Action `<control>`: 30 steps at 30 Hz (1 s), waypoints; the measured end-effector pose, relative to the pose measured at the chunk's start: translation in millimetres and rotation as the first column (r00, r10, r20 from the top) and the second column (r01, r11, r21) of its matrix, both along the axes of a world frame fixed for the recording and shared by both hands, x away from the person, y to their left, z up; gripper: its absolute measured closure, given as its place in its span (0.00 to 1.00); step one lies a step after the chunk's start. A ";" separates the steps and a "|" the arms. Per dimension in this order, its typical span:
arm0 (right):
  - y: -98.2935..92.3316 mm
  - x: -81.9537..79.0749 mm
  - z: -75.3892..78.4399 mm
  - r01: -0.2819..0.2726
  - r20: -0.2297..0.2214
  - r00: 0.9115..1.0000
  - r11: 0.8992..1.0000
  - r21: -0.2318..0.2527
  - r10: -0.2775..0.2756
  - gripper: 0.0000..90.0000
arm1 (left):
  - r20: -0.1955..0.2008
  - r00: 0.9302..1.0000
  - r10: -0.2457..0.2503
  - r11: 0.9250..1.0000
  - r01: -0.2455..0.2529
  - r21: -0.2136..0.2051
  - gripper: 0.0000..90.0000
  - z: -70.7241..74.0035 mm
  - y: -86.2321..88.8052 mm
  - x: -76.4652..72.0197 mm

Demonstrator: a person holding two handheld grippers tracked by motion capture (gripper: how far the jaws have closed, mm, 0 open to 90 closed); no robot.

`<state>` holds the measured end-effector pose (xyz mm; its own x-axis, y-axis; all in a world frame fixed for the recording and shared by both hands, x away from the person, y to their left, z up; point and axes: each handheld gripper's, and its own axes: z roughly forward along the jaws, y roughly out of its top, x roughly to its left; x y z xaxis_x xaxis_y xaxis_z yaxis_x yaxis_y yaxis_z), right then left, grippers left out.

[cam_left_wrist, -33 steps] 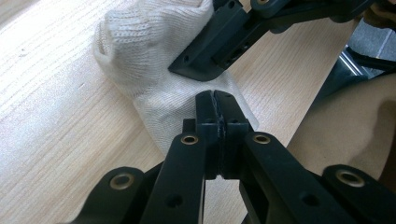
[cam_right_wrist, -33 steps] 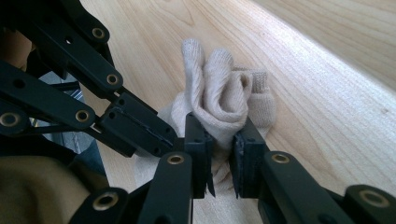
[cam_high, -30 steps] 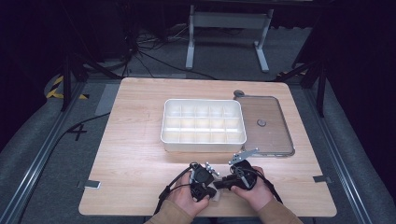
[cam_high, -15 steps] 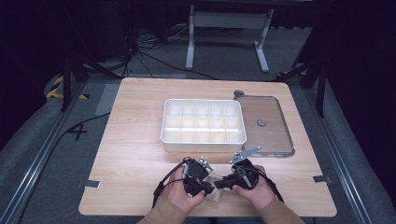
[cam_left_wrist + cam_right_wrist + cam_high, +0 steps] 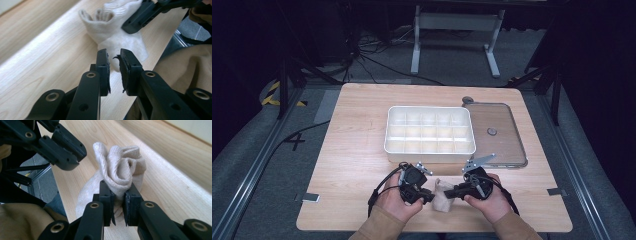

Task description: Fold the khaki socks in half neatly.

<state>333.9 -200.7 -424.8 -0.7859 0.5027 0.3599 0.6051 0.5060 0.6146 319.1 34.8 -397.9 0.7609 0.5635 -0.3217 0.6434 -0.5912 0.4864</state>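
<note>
Beige sock [image 5: 443,196] bunched at near table [image 5: 362,150] edge, between my hands | right gripper [image 5: 119,195] clamped on its rolled cuff | left gripper [image 5: 113,61] jaws just opened, nothing between them | roll half-formed, I judge; white tray [image 5: 430,150] far side unfilled

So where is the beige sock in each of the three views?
High view: sock, bottom centre, between both grippers.
Left gripper view: sock, upper centre, beyond the open jaws.
Right gripper view: sock, centre, pinched by the jaws.
Shared landmark: the wooden table.
</note>
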 end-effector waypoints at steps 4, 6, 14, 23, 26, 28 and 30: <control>-3.7 0.7 2.8 0.007 0.000 1.000 1.000 0.002 -0.007 0.88 | 0.002 1.000 0.011 1.000 -0.011 0.000 0.86 2.5 5.4 2.4; -5.4 1.8 4.7 0.015 0.005 1.000 1.000 0.002 -0.015 0.88 | 0.005 1.000 0.019 1.000 -0.019 -0.001 0.86 3.9 9.1 3.7; -12.4 7.9 23.9 0.029 0.040 0.999 1.000 0.000 -0.028 0.88 | 0.015 0.999 0.043 0.999 -0.042 -0.020 0.85 8.2 19.5 7.3; -20.1 15.1 39.9 0.044 0.071 0.997 0.999 -0.016 -0.043 0.88 | 0.011 0.998 0.063 0.998 -0.063 -0.031 0.85 9.7 23.9 9.0; -21.9 16.3 42.5 0.051 0.070 0.996 0.998 -0.023 -0.050 0.88 | 0.017 0.998 0.061 0.998 -0.060 -0.036 0.85 10.3 25.4 9.9; -24.0 17.4 45.2 0.054 0.073 0.996 0.998 -0.024 -0.053 0.88 | 0.016 0.998 0.065 0.997 -0.064 -0.039 0.85 10.4 26.1 10.1; -25.7 18.5 47.3 0.060 0.078 0.995 0.998 -0.025 -0.057 0.88 | 0.015 0.998 0.061 0.997 -0.060 -0.038 0.85 10.6 27.3 10.8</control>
<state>352.4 -226.3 -377.5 -0.7798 0.5575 0.2849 0.5855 0.4882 0.6472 329.9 62.0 -387.3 0.7310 0.5965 -0.3314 0.6694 -0.5327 0.5177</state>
